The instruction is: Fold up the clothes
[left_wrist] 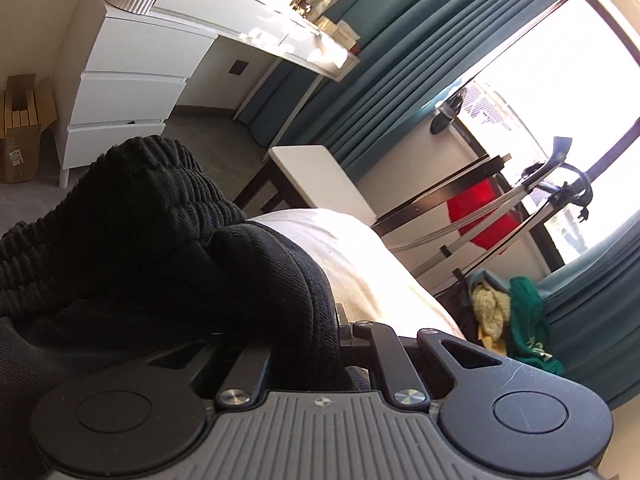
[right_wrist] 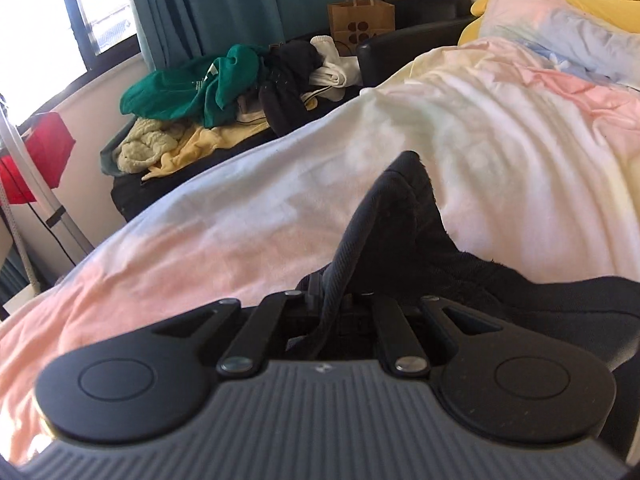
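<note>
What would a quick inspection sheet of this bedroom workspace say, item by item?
Surface: bed under a rumpled pastel pink, white and yellow duvet.
Job's things: black ribbed knit garment, bunched and lifted off the bed, pinched at two spots.
Clutter: unsorted pile with a green sweatshirt, cream, yellow, white and black clothes beside the bed; brown paper bag behind it.
Grippers: left tongs shut on the garment; right tongs shut on its corded edge.
Cables: thin black cable hanging along a white stand.
Surroundings: teal curtains, bright window, white drawer dresser, cardboard box.
</note>
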Demonstrator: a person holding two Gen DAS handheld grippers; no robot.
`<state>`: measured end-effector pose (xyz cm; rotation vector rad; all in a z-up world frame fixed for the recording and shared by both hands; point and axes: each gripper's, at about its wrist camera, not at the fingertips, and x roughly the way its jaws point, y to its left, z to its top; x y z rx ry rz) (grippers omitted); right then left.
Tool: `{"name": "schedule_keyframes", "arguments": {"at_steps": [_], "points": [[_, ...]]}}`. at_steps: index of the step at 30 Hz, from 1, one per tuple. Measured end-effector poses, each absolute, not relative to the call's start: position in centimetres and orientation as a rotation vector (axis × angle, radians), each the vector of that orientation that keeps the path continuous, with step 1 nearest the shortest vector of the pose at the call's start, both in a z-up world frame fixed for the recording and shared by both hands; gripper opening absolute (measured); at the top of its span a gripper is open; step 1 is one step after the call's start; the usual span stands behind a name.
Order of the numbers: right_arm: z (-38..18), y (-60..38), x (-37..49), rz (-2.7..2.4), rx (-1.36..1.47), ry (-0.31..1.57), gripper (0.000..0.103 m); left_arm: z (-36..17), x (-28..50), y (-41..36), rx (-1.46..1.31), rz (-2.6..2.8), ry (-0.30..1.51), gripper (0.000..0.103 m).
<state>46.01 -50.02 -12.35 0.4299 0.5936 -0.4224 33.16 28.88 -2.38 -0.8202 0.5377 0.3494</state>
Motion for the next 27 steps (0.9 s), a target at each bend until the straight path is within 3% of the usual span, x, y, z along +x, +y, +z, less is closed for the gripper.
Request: {"name": "schedule_keyframes", "arguments": {"at_steps": [3,8,10,14,19,22,24,25,27], "points": [[-12.2,-50.5,45.4,-0.398,0.465,0.589,0.015,-3.1,34.1,29.3,-0.807,0.34,0.565,0.012],[-10.0,-52.1,40.7,-0.37,0.589,0.519,0.043,-2.7,31.3,29.5,-0.848,0.273,0.543,0.04],[-9.1,-52.7,37.7,-0.364,0.653,0.465,0.054,-1.9,29.2,29.0,-0.851,0.226,0.517,0.046],[-8.4,-53.6,31.4,-0.346,0.802,0.374,0.057,0.2,22.5,27.4,-0.868,0.177,0.445,0.058],[-10.5,-53.0,25.0,-0.282,0.966,0.405,0.057,1.4,14.4,25.3,-0.88,0.143,0.39,0.073],[-12.5,-52.5,22.7,-0.241,1.084,0.416,0.057,-0.5,11.1,24.9,-0.96,0.165,0.419,0.075],[-14.0,-52.3,21.6,-0.212,1.153,0.404,0.062,-1.6,10.4,24.9,-0.986,0.173,0.465,0.074],[-14.7,-52.2,21.6,-0.201,1.166,0.414,0.073,-2.1,10.5,24.8,-0.977,0.171,0.488,0.074],[-15.9,-52.1,22.2,-0.163,1.154,0.447,0.076,-3.4,11.0,24.7,-0.973,0.177,0.538,0.074]]}}
